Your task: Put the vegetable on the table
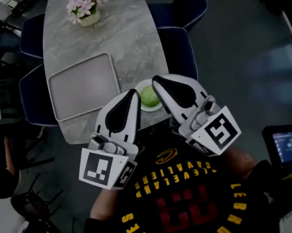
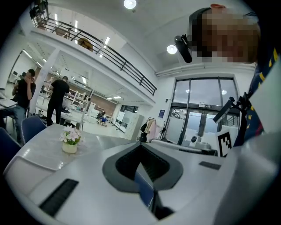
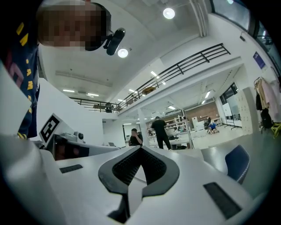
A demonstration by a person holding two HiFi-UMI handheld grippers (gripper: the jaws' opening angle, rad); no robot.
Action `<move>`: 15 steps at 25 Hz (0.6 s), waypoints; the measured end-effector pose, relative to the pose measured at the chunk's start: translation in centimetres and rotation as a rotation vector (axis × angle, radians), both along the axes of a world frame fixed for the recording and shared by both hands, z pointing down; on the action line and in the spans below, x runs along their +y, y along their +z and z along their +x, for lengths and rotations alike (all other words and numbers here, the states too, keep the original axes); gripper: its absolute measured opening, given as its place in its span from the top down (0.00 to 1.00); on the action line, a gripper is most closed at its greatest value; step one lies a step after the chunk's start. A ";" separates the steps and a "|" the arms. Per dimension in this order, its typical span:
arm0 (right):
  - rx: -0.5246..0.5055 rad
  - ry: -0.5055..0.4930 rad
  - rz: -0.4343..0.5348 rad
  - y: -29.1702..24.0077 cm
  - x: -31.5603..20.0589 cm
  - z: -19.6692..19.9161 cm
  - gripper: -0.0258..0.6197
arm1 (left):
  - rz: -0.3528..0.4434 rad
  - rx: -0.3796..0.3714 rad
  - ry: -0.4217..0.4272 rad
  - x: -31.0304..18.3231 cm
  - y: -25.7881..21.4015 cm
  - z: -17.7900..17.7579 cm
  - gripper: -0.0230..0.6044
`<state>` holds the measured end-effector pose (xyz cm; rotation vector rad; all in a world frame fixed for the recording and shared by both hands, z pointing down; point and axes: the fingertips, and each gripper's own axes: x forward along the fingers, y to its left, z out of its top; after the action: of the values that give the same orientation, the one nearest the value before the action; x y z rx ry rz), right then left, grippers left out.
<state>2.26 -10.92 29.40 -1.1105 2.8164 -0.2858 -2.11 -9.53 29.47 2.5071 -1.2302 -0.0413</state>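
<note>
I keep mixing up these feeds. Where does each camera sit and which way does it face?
Head view: on the person's head, steeply down at the grey marble table; white left claw, right claw, black jersey show.
Left gripper view: on left claw, along its shut jaws across the table; jersey right.
Right gripper view: on right claw, along shut jaws into the hall; jersey left.
Head and left gripper views share the pink potted flowers.

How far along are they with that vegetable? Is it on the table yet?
Done, or nearly: the green vegetable lies in a white dish at the near edge of the table. In hand: nothing. The left gripper and right gripper flank it, jaws closed and empty. Left: perhaps moving it from the dish onto the bare tabletop, if that is what is meant; I cannot tell.
</note>
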 end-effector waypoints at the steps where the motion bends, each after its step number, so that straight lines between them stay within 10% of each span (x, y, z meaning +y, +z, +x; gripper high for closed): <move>1: 0.000 0.003 -0.002 -0.2 0.2 -0.1 0.95 | -0.002 0.003 0.005 0.2 -0.1 0.0 0.96; 15: 0.006 0.020 -0.016 -1.4 2.2 -0.3 0.95 | -0.034 0.015 0.036 2.2 -0.8 0.3 0.96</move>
<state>2.01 -8.77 27.97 -1.1434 2.8118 -0.3040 -1.78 -7.34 28.65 2.4947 -1.1702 -0.0304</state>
